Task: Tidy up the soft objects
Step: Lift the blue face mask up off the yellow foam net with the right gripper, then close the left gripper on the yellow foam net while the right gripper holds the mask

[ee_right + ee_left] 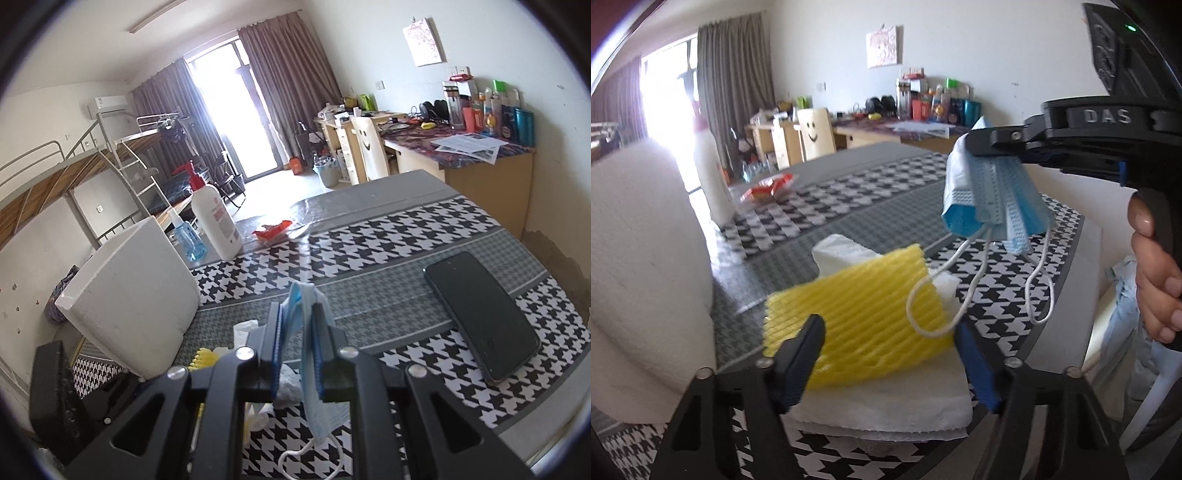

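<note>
Yellow foam netting (pixel 857 314) lies on folded white paper towel (pixel 886 406) on the houndstooth surface (pixel 990 291), between my left gripper (pixel 886 354) jaws, which stand spread on either side without pressing it. It looks light and springy; I judge a pinch across its near edge best. My right gripper (pixel 297 325) pinches a limp blue face mask (pixel 990 192) aloft, ear loops dangling over the netting. Left of the pile stands a white foam box (pixel 129 295); I cannot see its contents.

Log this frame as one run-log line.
right gripper: shut on face mask, lifted | left gripper: open around yellow foam net | net on paper towel
</note>
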`<state>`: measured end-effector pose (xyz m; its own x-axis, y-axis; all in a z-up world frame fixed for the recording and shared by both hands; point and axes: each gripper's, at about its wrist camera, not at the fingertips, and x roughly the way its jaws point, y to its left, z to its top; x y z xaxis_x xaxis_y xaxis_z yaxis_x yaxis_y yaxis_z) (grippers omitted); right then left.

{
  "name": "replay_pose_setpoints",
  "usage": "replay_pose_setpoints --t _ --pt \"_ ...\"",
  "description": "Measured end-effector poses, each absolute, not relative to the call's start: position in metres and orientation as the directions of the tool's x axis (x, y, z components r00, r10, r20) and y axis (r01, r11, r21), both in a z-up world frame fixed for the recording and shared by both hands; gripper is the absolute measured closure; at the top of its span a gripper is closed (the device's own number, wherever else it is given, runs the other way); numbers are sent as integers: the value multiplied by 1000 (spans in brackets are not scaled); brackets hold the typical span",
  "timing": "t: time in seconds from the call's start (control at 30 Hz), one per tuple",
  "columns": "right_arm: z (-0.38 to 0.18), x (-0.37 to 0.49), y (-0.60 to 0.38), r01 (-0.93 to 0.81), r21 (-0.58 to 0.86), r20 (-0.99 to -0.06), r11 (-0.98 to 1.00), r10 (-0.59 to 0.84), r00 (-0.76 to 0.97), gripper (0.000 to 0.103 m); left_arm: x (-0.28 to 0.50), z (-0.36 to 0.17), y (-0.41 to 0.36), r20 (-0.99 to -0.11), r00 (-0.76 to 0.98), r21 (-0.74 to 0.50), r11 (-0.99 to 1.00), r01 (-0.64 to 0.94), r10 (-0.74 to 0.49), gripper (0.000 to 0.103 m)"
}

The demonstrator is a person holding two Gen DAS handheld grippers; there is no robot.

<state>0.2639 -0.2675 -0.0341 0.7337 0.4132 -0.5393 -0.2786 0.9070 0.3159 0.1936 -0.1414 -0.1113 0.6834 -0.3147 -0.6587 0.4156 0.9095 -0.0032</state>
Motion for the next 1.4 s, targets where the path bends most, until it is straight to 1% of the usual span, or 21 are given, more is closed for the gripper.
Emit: replay_pose_setpoints --t 0.1,0.17,0.23,0.47,0.57,0.6,0.63,0.67,0.9,1.03,1.23,1.4 --pt "-36 261 -270 -272 314 -543 910 407 734 85 194 -112 -139 -668 671 -29 912 410 -323 40" --pt "-36 259 -270 -270 316 -545 910 407 733 85 194 -114 -139 -674 662 -40 911 410 -328 45" --pt "-36 258 -270 -271 315 -544 909 408 734 85 195 -116 -138 -683 648 -54 909 414 -336 54" --pt "-27 249 -274 -270 310 -521 912 400 754 85 190 -119 -138 -696 625 -69 900 431 -353 65" --pt "-24 245 -272 -273 303 -516 913 398 759 85 189 -120 -137 -699 621 -76 900 428 -354 72" --pt "-24 244 -273 -274 302 -515 913 398 759 85 188 -119 -136 -699 622 -79 903 423 -353 79" --pt "-25 243 -272 -275 301 -516 913 399 758 85 187 -118 -136 -699 620 -83 901 425 -357 90" --pt "-25 243 -271 -275 302 -517 913 399 758 85 187 -117 -135 -698 620 -85 900 427 -360 92" --pt "-26 242 -270 -271 300 -521 915 395 756 85 176 -109 -130 -672 649 -71 903 424 -358 95" --pt "-25 241 -268 -274 297 -521 915 396 756 85 166 -97 -126 -638 676 -61 899 433 -369 95" --pt "-21 235 -261 -288 290 -511 913 402 760 85 153 -74 -116 -578 740 -21 913 408 -344 96" --pt "-18 228 -254 -308 280 -500 909 412 761 85 146 -61 -106 -545 772 -5 922 387 -327 96"
